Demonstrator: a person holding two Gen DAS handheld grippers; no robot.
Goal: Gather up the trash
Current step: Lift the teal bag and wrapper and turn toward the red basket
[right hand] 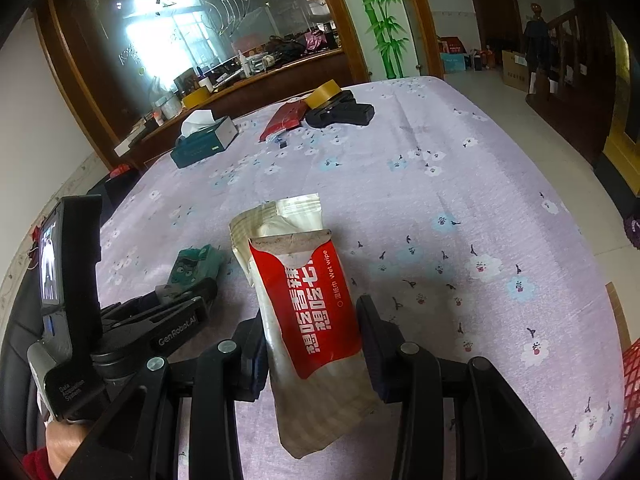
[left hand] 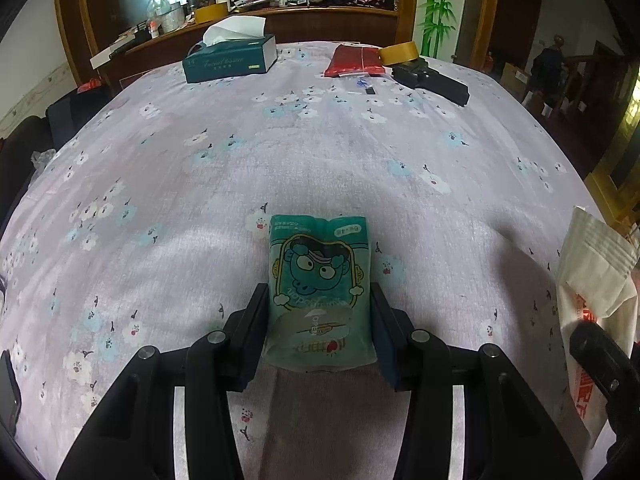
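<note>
My left gripper (left hand: 318, 300) is shut on a teal tissue packet (left hand: 320, 280) with a cartoon face, which rests on the flowered tablecloth (left hand: 280, 152). The packet also shows in the right wrist view (right hand: 194, 266), with the left gripper (right hand: 188, 292) around it. My right gripper (right hand: 312, 316) is shut on a red and white wet-wipe wrapper (right hand: 308, 304) held a little above the table. The wrapper shows at the right edge of the left wrist view (left hand: 592, 288).
At the far end of the table lie a green tissue box (left hand: 230, 60), a red packet (left hand: 354, 60), a roll of yellow tape (left hand: 398, 53) and a black device (left hand: 432, 78). A cluttered wooden counter (left hand: 280, 12) stands behind. The table edge (right hand: 540, 152) drops to the floor on the right.
</note>
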